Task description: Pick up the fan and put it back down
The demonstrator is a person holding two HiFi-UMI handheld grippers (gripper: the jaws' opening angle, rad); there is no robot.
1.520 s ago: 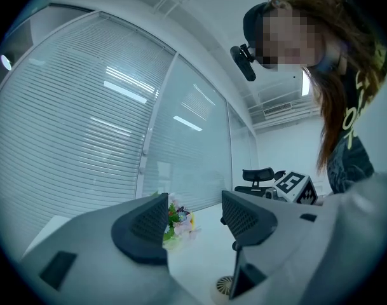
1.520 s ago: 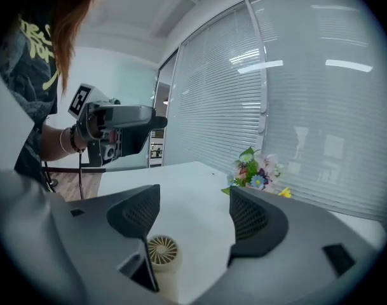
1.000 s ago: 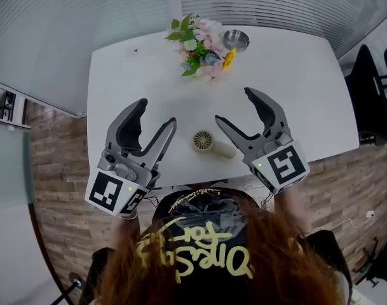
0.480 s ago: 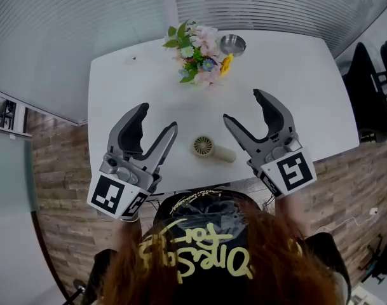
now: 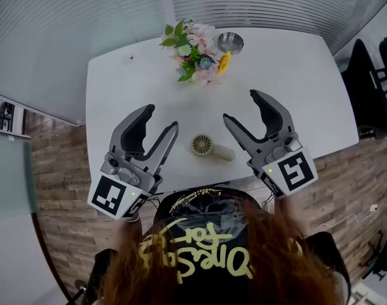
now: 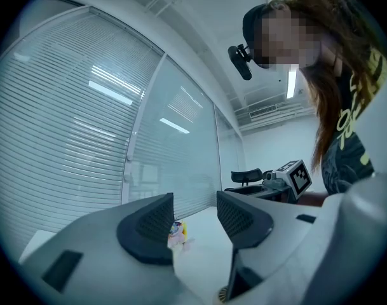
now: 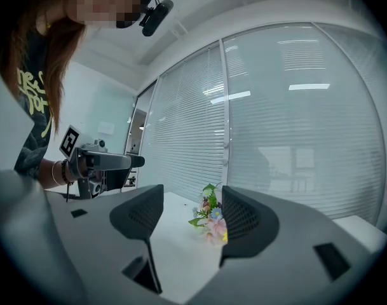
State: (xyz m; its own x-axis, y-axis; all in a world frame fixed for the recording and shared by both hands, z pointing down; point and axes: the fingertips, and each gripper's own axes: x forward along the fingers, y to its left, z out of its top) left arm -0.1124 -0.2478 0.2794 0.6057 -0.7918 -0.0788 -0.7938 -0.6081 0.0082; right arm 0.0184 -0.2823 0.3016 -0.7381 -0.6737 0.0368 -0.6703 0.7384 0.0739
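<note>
A glass wall [image 5: 72, 24] with slatted blinds [image 5: 263, 2] runs behind a white tabletop [image 5: 295, 75], and a brick-patterned floor [image 5: 56, 170] shows on either side of it. At the far edge of the tabletop we see a bunch of flowers [image 5: 194, 49] and, just beside it, a small metal bowl [image 5: 230, 41]. A dark chair [image 5: 371, 91] stands off to the right.

The fan [image 5: 206, 146] lies on its side near the front edge of the tabletop, its round grille to the left and its cream handle pointing right. It sits between our two tools in the head view, apart from both and touched by neither.

We hold the left tool [image 5: 161, 117] level to the left of the fan. It is released, its jaws closing with nothing between the pads; through the gap, its own view shows only the flowers far off. We hold the right tool [image 5: 240, 105] level to the right of the fan. It is likewise released, its jaws wide and closing, gripping nothing, with the flowers again showing beyond the gap.
</note>
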